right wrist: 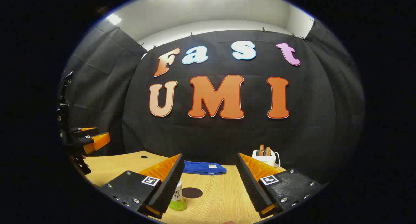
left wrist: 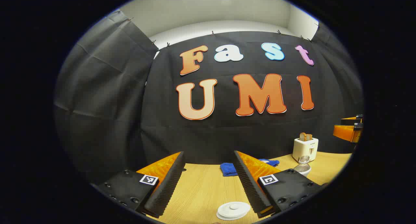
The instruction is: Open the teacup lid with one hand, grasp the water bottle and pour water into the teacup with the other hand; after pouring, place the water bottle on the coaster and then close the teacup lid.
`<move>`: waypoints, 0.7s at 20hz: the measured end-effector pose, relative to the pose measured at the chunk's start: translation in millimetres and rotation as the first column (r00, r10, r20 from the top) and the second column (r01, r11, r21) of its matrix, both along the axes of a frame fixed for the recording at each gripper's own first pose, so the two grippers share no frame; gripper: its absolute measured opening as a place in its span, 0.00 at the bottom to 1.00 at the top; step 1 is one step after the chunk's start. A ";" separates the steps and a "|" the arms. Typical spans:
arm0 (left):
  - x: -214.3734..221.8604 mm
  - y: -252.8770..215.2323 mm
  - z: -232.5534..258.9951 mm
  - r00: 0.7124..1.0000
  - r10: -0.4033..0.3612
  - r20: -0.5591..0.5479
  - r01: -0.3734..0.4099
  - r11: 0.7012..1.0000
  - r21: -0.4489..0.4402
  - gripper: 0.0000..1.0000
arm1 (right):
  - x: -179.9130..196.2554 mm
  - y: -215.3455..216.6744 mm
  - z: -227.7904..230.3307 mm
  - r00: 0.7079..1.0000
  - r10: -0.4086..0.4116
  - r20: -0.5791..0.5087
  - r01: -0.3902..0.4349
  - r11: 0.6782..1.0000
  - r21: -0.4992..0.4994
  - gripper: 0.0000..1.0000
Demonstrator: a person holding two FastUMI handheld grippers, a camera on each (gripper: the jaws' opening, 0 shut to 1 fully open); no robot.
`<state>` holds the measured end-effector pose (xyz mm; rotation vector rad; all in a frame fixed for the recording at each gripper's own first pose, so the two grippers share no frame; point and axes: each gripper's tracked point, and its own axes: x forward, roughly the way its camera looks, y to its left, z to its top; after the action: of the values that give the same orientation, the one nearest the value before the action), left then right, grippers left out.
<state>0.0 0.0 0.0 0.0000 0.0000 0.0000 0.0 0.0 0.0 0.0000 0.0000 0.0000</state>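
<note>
The white teacup lid (left wrist: 233, 210) with its round knob lies low in the left gripper view, just inside the right finger of my left gripper (left wrist: 209, 155), which is open and holds nothing. In the right gripper view the water bottle (right wrist: 177, 195), white label above a green base, stands on the table half hidden behind the left finger of my open right gripper (right wrist: 210, 156). A dark round coaster (right wrist: 192, 192) lies flat just right of the bottle. The right gripper (left wrist: 349, 130) hangs at the far right edge, and the left gripper (right wrist: 90, 138) at the far left.
A folded blue cloth (left wrist: 229, 168) (right wrist: 203, 168) lies by the back wall. A white toaster (left wrist: 305, 148) (right wrist: 264, 156) with bread slices stands at the back right. A clear item on a white base (left wrist: 303, 167) sits in front of it. The wooden table (right wrist: 221, 198) runs forward.
</note>
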 end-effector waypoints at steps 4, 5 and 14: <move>-1.8 2.4 -0.2 1.000 0.009 -0.001 -0.009 1.000 -0.003 0.97 | -0.4 3.9 0.3 1.000 0.016 -0.003 -0.016 1.000 0.007 0.96; -2.3 2.9 1.7 1.000 0.012 0.001 -0.012 1.000 -0.002 0.97 | -0.5 3.1 1.3 1.000 0.014 0.003 -0.014 1.000 0.002 0.96; -3.6 4.3 8.6 0.999 0.031 0.014 -0.031 1.000 -0.003 0.96 | -2.7 0.1 3.7 1.000 0.017 0.020 -0.017 1.000 0.003 0.97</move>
<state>-3.6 4.3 8.6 -0.0025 -0.0145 0.0308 -2.7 0.1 3.7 0.0031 -0.0200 0.0168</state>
